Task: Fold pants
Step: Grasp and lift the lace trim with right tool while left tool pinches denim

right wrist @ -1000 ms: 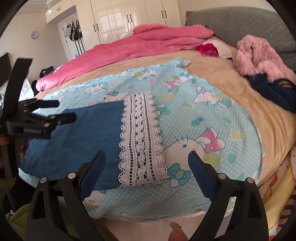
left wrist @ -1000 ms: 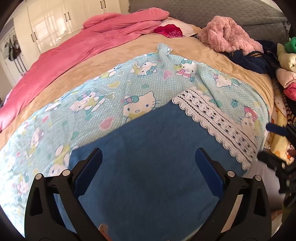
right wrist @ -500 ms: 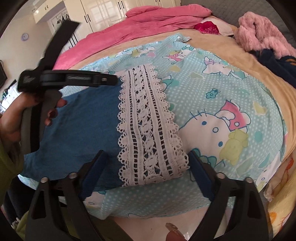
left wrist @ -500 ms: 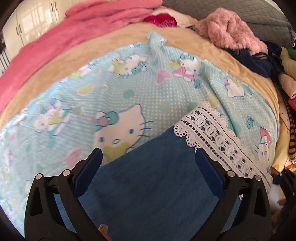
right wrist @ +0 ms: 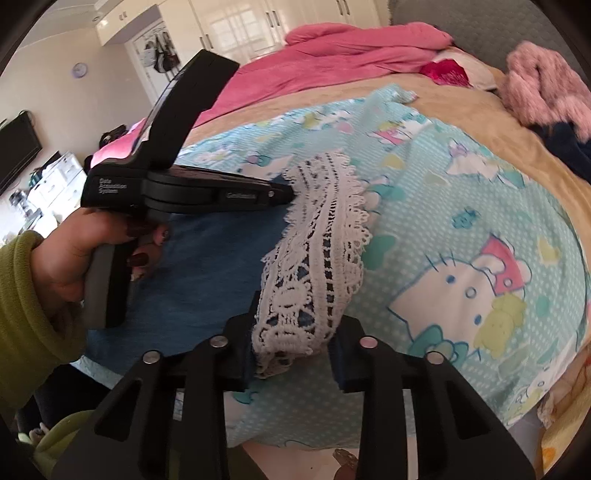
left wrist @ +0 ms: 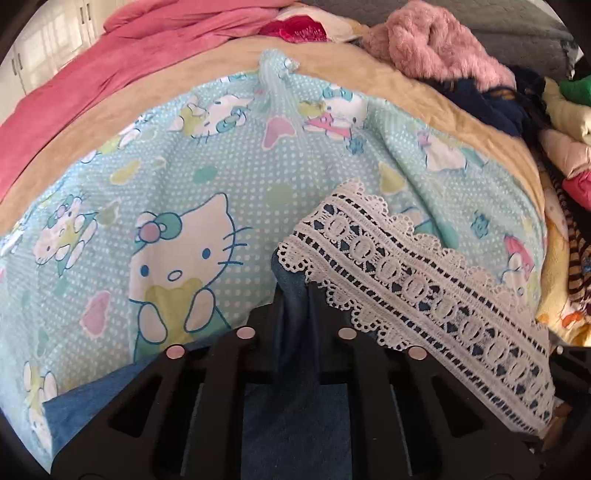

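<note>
The blue denim pants (left wrist: 295, 413) with a white lace hem (left wrist: 417, 280) lie on the Hello Kitty sheet at the bed's near edge. My left gripper (left wrist: 295, 295) is shut on the far corner of the hem, pinching denim between its fingers; it also shows in the right wrist view (right wrist: 284, 192), tip at the lace. My right gripper (right wrist: 291, 354) has closed on the near end of the lace hem (right wrist: 317, 258), which bunches between its jaws. The denim (right wrist: 207, 258) lies flat to the left.
The turquoise Hello Kitty sheet (left wrist: 207, 177) covers a tan blanket. A pink duvet (left wrist: 110, 62) lies at the back left. A fluffy pink garment (left wrist: 432, 40) and a pile of clothes (left wrist: 565, 122) sit at the right. White wardrobes (right wrist: 258, 33) stand behind.
Both grippers moved forward to the lace hem and closed on it, left at the far corner, right at the near corner. The lace now bunches and lifts.
</note>
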`<state>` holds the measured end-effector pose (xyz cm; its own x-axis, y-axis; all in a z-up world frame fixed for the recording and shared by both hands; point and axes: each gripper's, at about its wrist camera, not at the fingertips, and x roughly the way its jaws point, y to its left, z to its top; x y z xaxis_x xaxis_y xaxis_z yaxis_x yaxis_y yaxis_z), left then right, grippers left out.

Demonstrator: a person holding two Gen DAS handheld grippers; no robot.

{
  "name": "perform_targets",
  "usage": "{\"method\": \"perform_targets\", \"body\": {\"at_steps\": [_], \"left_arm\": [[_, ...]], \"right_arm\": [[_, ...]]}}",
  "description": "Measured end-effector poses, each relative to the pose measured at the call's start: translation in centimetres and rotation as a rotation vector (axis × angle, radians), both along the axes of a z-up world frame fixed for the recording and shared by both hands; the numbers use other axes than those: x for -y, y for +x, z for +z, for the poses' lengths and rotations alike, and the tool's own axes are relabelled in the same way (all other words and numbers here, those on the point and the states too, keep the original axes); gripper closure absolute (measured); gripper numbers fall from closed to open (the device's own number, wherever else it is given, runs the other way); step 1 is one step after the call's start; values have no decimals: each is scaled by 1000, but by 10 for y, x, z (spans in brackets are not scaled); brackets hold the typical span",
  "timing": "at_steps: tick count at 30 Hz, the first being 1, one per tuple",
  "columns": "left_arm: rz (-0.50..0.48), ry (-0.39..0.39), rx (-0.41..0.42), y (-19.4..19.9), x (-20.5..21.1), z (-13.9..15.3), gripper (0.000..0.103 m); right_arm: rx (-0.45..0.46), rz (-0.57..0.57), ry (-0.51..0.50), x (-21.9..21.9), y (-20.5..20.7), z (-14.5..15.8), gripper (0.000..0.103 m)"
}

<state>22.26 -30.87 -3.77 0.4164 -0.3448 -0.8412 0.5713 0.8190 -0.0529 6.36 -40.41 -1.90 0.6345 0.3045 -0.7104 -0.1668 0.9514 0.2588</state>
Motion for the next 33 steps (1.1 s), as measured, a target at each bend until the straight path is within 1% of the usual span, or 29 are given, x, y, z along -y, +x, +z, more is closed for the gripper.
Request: {"method": "perform_targets", "body": {"at_steps": [1,3,8,12,15,19,21,23,26,28,29,31,32,33], "left_arm": [[6,-21,-1,0,-4,3,99],[21,-92,-6,0,-17,11,99],[68,-226,29,-5,-58,40,99],[100,-242,66,-14,-85,56,99],[129,-265,75,-20,-110,61,99],[204,-302,58,-26,-153,55,96],[254,-310,50,-27,-172,50,95],[325,-334,35,-32,-202,43,94],[463,-349,16,-43,-248,33,94],[538,-385,11,-54,-279,30,94],[555,-401,11,-60,-288,29,93],[581,-448,0,-69,-306,30,87],[588,-468,-2,-72,-311,31,83],[595,-497,-8,-74,-317,32,82]], "right_arm": [[8,6,0,-2,-1,3,76],[32,28,-2,-8,-2,13,77],[115,107,-20,-36,-9,42,77],[161,192,-46,-69,-14,59,77],[179,254,-74,-97,-15,64,77],[180,336,-118,-136,-15,59,77],[161,383,-147,-157,-14,51,77],[148,421,-185,-174,-17,42,77],[146,486,-295,-206,-27,26,77],[144,516,-327,-218,-32,20,76],[146,531,-342,-224,-34,18,74],[159,564,-393,-238,-39,13,73],[161,570,-401,-241,-42,12,71],[160,582,-395,-245,-43,12,70]]}}
